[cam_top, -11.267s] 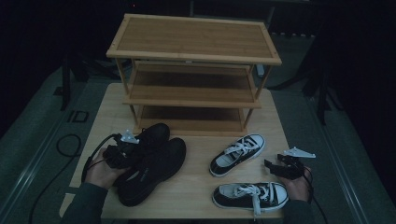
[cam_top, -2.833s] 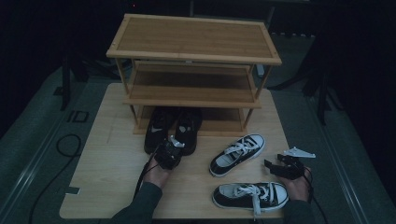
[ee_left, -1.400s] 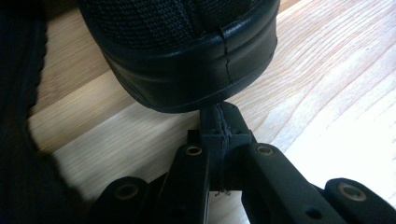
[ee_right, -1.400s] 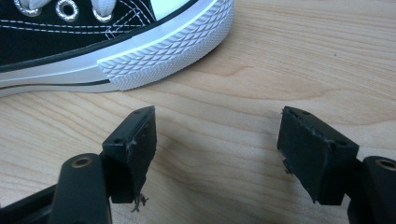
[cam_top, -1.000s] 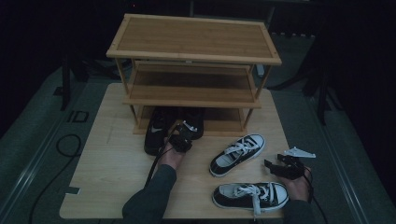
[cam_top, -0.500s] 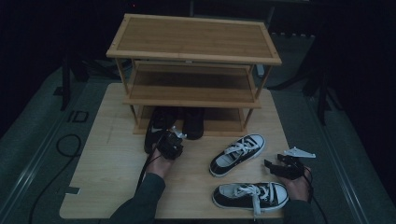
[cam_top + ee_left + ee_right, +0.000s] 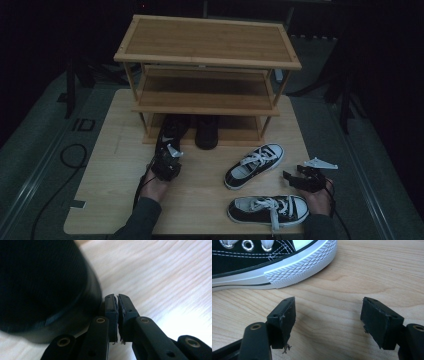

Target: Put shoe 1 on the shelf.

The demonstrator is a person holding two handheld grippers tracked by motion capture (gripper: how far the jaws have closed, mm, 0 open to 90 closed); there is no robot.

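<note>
Now the left claw sits pressed together beside the black shoe's heel at centre left of the table.
Close up, the left gripper view shows that heel at upper left, just beside the fingertips; the right claw stands spread near a white-soled sneaker.

Two black-and-white sneakers are seen on a wooden tabletop, before a three-tier bamboo rack.

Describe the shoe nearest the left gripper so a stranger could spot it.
Find the bamboo rack on the table. Two black shoes stand on its bottom shelf; take the left shoe, heel toward the left gripper. Unlike the right shoe, it has a white logo.
</note>
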